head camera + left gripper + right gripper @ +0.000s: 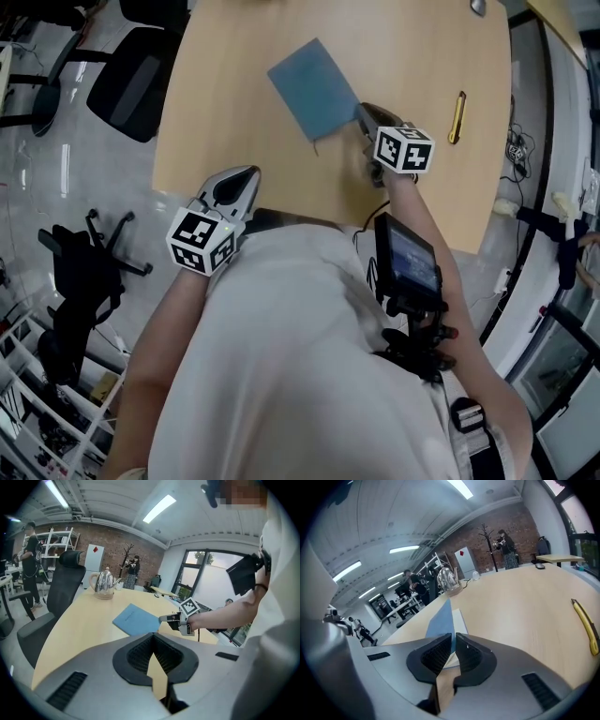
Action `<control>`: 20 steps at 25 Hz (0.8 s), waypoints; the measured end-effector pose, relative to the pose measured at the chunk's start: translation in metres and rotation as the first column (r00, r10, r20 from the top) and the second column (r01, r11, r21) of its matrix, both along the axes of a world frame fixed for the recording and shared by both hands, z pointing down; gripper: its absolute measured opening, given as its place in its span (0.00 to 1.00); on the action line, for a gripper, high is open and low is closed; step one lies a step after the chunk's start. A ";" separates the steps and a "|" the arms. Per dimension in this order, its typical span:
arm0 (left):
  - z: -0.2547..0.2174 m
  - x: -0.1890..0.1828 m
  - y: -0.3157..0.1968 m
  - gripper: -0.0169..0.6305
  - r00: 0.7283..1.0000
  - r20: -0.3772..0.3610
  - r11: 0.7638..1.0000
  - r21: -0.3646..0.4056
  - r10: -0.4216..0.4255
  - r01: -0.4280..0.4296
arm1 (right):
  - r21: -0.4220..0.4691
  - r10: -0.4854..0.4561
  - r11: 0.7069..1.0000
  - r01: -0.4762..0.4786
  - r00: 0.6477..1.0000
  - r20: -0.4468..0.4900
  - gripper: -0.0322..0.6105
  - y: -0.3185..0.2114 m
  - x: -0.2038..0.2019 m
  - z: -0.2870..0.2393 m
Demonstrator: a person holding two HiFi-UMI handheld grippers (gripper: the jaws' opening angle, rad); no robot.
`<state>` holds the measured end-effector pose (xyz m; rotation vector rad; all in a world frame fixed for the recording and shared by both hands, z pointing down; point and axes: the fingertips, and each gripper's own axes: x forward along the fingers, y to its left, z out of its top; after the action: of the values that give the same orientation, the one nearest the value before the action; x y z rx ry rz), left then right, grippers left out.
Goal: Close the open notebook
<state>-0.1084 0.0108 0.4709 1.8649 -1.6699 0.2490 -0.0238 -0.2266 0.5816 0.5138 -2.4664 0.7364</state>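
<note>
Currently: cover-closing step. Blue soft-cover notebook lies on the pale wooden desk. Right hand-held gripper pinches its cover edge; next, likely fold it over the white pages. Left hand-held gripper clenched, empty.

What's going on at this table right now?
A person works two handheld grippers at a wooden table. The right gripper has its jaws pinched on the near corner of the blue notebook, which lies blue cover up, with white pages showing beside the jaws. The left gripper hangs back over the table's near edge, shut and empty.
</note>
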 end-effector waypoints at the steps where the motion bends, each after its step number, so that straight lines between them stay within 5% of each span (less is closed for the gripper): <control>1: 0.000 -0.001 0.000 0.03 1.000 0.000 1.000 0.000 -0.002 0.002 | -0.002 0.004 1.000 -0.004 1.000 -0.009 0.11 -0.001 0.001 0.004; 9: 0.000 -0.006 -0.002 0.03 1.000 -0.001 1.000 -0.013 -0.012 0.012 | 0.021 -0.019 1.000 0.022 0.993 -0.116 0.11 -0.008 0.000 0.037; 20: 0.001 -0.002 0.003 0.03 1.000 0.001 0.999 -0.025 -0.029 0.029 | 0.263 -0.093 0.943 0.205 0.919 -0.383 0.19 -0.011 0.003 0.048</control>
<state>-0.1108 0.0140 0.4715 1.8216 -1.6853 0.2575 -0.0212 -0.2378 0.6292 0.5098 -2.2351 0.1788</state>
